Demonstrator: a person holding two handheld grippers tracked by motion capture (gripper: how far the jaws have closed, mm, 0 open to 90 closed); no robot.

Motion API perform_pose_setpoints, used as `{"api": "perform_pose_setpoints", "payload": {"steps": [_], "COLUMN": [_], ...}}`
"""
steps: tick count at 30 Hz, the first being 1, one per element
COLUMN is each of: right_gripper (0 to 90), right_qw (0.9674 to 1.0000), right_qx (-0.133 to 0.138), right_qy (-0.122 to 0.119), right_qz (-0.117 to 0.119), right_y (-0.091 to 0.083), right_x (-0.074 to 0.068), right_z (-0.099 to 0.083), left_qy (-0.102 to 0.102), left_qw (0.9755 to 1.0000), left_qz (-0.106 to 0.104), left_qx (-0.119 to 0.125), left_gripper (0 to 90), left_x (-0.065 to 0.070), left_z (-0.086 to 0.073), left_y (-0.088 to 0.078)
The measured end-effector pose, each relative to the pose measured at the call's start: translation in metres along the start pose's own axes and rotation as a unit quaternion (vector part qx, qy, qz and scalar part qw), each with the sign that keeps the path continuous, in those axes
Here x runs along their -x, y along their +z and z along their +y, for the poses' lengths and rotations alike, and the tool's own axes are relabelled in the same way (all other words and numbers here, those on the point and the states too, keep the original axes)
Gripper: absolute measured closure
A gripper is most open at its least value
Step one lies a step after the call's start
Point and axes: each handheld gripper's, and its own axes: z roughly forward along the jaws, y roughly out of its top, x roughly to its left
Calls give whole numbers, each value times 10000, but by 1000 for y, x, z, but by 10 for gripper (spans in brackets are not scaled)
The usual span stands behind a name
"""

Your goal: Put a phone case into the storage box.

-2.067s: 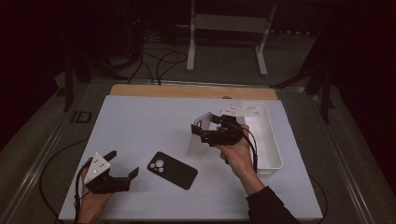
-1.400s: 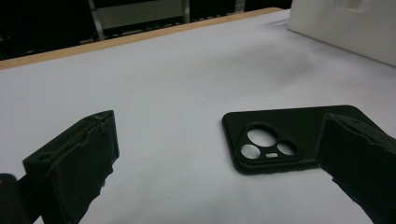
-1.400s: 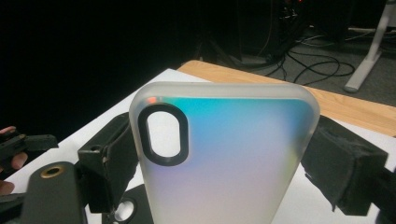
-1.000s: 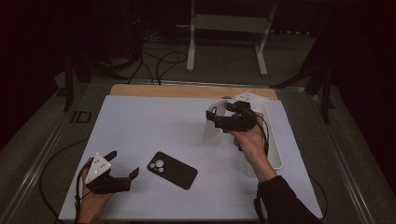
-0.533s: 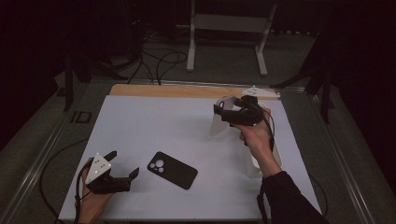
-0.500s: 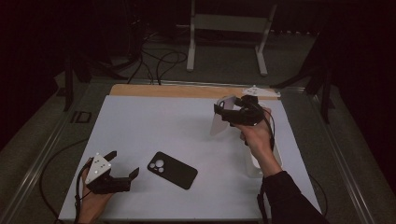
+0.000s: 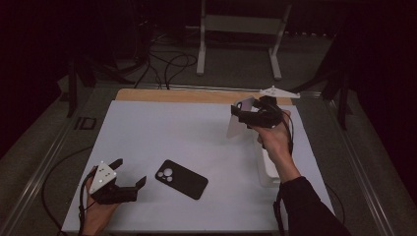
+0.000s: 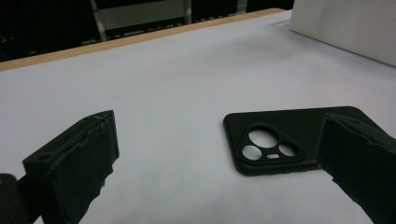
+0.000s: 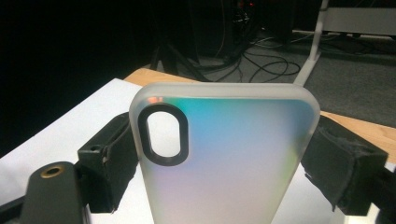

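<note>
right gripper (image 7: 244,117) carried rearward | fingers clamp iridescent case (image 9: 224,158)

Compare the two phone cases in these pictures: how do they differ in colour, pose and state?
The black case is opaque; the frosted case is translucent with a rainbow sheen. The black case lies flat on the table, untouched; the frosted case is held up off it, clamped across its width by the right gripper. The black case has a three-hole camera opening, the frosted case one oval opening. Both are empty.
</note>
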Motion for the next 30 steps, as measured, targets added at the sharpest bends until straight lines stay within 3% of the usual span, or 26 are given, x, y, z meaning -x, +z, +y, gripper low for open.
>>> {"api": "perform_pose_setpoints", "payload": {"steps": [22,30], "right_gripper": [171,170], "right_qw": [9996,9988], "right_qx": [36,53], "right_qy": [36,105], "right_qz": [-292,-471], "right_y": [1,0], "right_x": [17,30], "right_z": [9,12], "left_qy": [9,3], "left_qw": [10000,10000], "left_qz": [12,15], "left_qx": [-8,-3], "left_gripper": [0,0], "left_x": [1,1], "left_z": [0,0], "left_y": [1,0]}}
